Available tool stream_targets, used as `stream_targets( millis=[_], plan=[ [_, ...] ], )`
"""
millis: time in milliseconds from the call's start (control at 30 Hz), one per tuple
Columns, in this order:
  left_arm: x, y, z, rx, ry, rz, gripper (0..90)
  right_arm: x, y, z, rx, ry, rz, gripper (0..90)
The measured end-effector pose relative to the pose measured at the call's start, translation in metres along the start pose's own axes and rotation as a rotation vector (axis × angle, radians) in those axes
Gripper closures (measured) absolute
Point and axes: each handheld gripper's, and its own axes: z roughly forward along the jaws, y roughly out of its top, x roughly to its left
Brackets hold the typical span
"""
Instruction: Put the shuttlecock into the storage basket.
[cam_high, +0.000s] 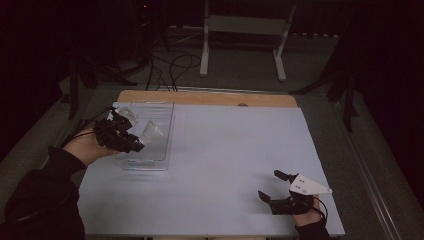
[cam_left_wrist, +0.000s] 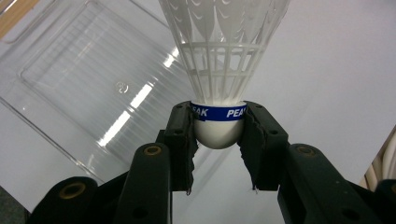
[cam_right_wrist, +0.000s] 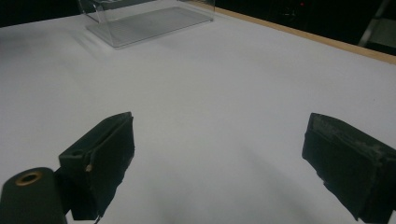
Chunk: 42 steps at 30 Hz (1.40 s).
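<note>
A white plastic shuttlecock (cam_left_wrist: 219, 70) with a blue band round its rounded cork is pinched by the cork in my left gripper (cam_left_wrist: 218, 140), which is shut on it. In the high view that left gripper (cam_high: 134, 141) holds the shuttlecock (cam_high: 150, 132) over a clear plastic tray (cam_high: 162, 150) at the table's left. My right gripper (cam_high: 274, 186) rests near the front right of the table, open, with nothing between its pads (cam_right_wrist: 105, 158).
A pale sheet (cam_high: 230, 165) covers the table, with a wooden edge (cam_high: 200, 97) at the back. Beyond it stand a white frame (cam_high: 245, 35) and cables on the floor (cam_high: 170, 70). In the right gripper view the clear tray (cam_right_wrist: 149, 18) lies far off.
</note>
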Motion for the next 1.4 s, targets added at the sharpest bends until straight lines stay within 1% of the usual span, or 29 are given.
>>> stream_targets(
  millis=[167,233,267,333,367,433,500,633,800,867,1067,1200,1233,1300,1367,1400],
  plan=[
    [0.006,-0.006,-0.003,0.002,0.012,-0.020,66.3,0.001,0.000,0.001,-0.001,0.004,-0.005,9.0],
    [0.009,-0.009,-0.004,0.003,0.020,-0.041,66.3,0.001,0.000,0.001,0.000,0.004,-0.004,9.0],
    [0.011,-0.010,-0.005,0.004,0.016,-0.040,66.3,0.001,0.000,0.001,0.000,0.004,-0.004,9.0],
    [0.014,-0.013,-0.005,0.008,0.026,-0.056,66.3,0.001,0.000,0.000,0.000,0.003,-0.005,9.1],
    [0.015,-0.015,-0.005,0.008,0.025,-0.059,66.3,0.001,0.000,0.000,-0.001,0.004,-0.005,9.0],
    [0.019,-0.018,-0.004,0.012,0.029,-0.078,66.3,0.001,0.000,0.001,0.001,0.003,-0.003,9.0],
    [0.023,-0.021,-0.004,0.013,0.023,-0.093,66.3,0.001,0.000,0.001,0.001,0.002,-0.006,9.0],
    [0.028,-0.025,-0.003,0.024,0.034,-0.111,66.3,0.001,0.000,0.000,0.000,0.002,-0.004,9.1],
    [0.035,-0.030,-0.005,0.028,0.047,-0.156,66.3,0.001,0.000,0.001,0.004,0.002,-0.002,9.0],
    [0.038,-0.032,-0.005,0.033,0.055,-0.185,66.3,0.001,0.000,0.001,0.003,0.003,-0.002,9.1],
    [0.043,-0.035,-0.001,0.040,0.062,-0.235,66.3,0.001,0.000,0.001,0.004,0.005,-0.001,9.0],
    [0.045,-0.036,0.003,0.039,0.057,-0.247,66.3,0.001,0.000,0.001,0.004,0.003,-0.004,9.1],
    [0.045,-0.036,0.004,0.041,0.048,-0.253,66.3,0.001,0.000,0.001,0.004,0.004,-0.003,9.0],
    [0.046,-0.036,0.006,0.042,0.045,-0.251,66.3,0.001,0.000,0.001,0.004,0.004,-0.002,9.0],
    [0.047,-0.036,0.011,0.051,0.044,-0.248,66.2,0.001,0.000,0.001,0.005,0.004,-0.002,9.0],
    [0.047,-0.037,0.012,0.050,0.038,-0.253,66.3,0.001,0.000,0.001,0.005,0.004,-0.003,9.0]
  ],
)
